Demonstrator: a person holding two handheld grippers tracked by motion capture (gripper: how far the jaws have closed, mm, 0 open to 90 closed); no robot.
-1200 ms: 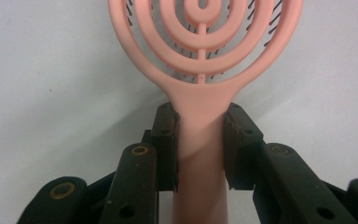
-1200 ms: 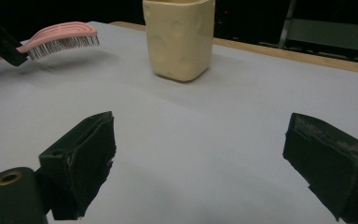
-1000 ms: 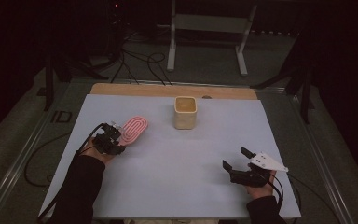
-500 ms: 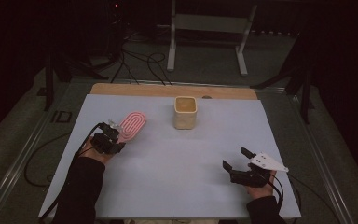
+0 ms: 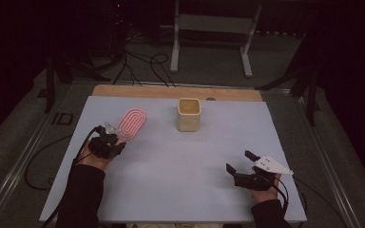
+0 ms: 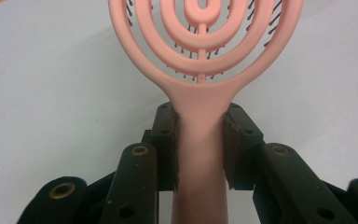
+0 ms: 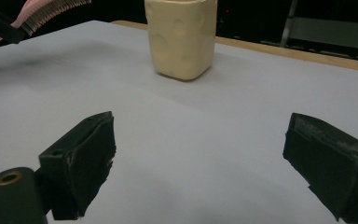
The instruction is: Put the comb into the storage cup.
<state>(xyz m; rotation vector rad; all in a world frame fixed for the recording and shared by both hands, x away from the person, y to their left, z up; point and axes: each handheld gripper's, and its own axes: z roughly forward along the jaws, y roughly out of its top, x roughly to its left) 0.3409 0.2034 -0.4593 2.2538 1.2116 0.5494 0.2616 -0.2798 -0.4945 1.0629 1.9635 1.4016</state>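
cup (image 5: 188,114) contents unclear, possibly empty

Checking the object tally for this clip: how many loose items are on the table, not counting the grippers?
2. A pink plastic hairbrush at the left, its handle clamped in the left gripper, and a cream square-sided cup standing near the far middle. Nothing seems hidden.

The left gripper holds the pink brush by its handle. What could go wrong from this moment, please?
1. The left gripper clamps only the narrow handle of the pink brush, so the long head could swing or slip in the grasp.
2. The cream cup stands upright and free on the table; a careless sweep of the brush might tip it.
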